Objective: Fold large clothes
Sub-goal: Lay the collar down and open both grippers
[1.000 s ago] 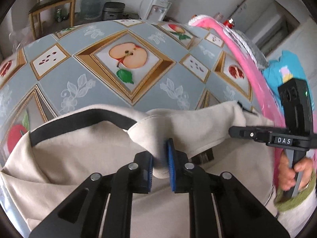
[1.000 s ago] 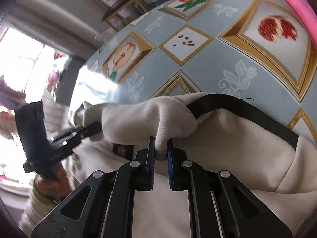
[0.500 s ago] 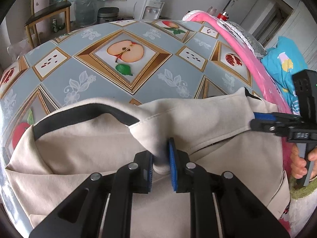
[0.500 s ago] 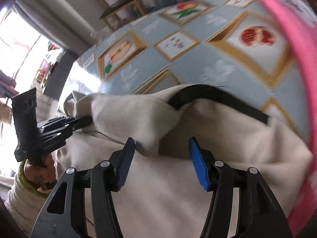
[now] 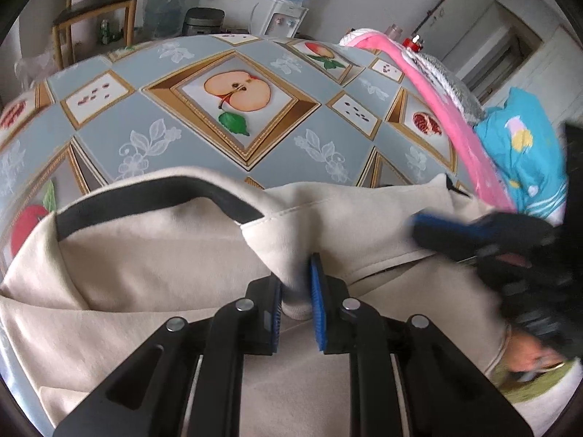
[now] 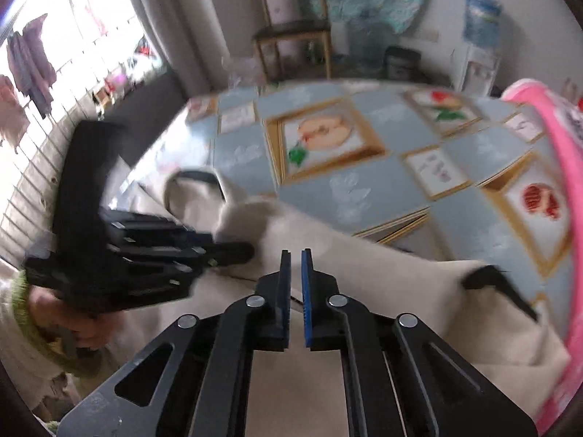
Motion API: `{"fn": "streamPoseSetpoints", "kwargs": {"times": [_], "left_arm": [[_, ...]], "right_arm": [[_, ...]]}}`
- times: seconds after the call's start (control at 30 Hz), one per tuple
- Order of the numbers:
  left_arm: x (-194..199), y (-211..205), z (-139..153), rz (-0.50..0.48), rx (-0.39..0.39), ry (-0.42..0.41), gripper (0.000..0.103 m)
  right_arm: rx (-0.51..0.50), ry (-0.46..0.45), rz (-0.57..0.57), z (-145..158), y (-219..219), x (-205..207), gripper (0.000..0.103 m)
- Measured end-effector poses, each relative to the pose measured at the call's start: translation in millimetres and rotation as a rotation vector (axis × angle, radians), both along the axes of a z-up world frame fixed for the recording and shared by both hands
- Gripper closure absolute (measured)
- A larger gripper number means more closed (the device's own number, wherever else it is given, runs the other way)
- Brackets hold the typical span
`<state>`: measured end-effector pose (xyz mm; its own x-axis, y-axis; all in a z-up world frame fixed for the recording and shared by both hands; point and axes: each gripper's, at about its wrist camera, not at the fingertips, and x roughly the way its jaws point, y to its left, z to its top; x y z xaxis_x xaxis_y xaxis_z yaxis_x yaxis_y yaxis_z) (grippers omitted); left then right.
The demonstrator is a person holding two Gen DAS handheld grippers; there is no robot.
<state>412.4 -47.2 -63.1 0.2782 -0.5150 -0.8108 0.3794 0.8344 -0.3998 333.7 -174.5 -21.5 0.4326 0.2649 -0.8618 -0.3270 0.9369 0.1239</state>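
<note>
A large beige garment [image 5: 145, 262] with a black neck band [image 5: 160, 191] lies on the fruit-patterned tablecloth [image 5: 120, 127]. My left gripper [image 5: 297, 291] is shut on a raised fold of the beige cloth near the collar. In the right wrist view the garment [image 6: 382, 276] spreads below my right gripper [image 6: 296, 266], whose jaws are shut with nothing between them, just above the cloth. The left gripper [image 6: 233, 249] shows there at the left, pinching the fold. The right gripper [image 5: 437, 231] appears blurred at the right of the left wrist view.
A pink basin rim [image 5: 444, 109] runs along the table's right side, with a blue printed cloth [image 5: 521, 153] behind it. A wooden chair [image 5: 94, 3] and a water dispenser [image 5: 280, 18] stand beyond the far table edge. A person's hand [image 6: 73, 320] holds the left gripper.
My right gripper let go of the beige fold, opened wide, then shut empty while swinging sideways and rolling. The left gripper kept its hold and stayed in place.
</note>
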Motion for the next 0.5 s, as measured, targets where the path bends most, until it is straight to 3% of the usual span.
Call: {"fn": "streamPoseSetpoints", "kwargs": {"times": [0.07, 0.2, 0.37, 0.5], "left_arm": [[1.0, 6.0, -0.5, 0.01, -0.024, 0.012, 0.086], [2.3, 27.0, 5.7, 0.064, -0.035, 0.008, 0.072], [4.2, 50.0, 25.9, 0.157, -0.034, -0.059, 0.074], [8.6, 36.7, 41.4, 0.114, -0.113, -0.082, 0.074]], "right_arm": [[0.009, 0.037, 0.004, -12.5, -0.6, 0.5, 0.099], [0.056, 0.044, 0.004, -14.3, -8.2, -1.8, 0.099], [0.059, 0.049, 0.012, -15.2, -6.8, 1.7, 0.099], [0.079, 0.059, 0.001, -19.4, -6.4, 2.6, 0.099]]}}
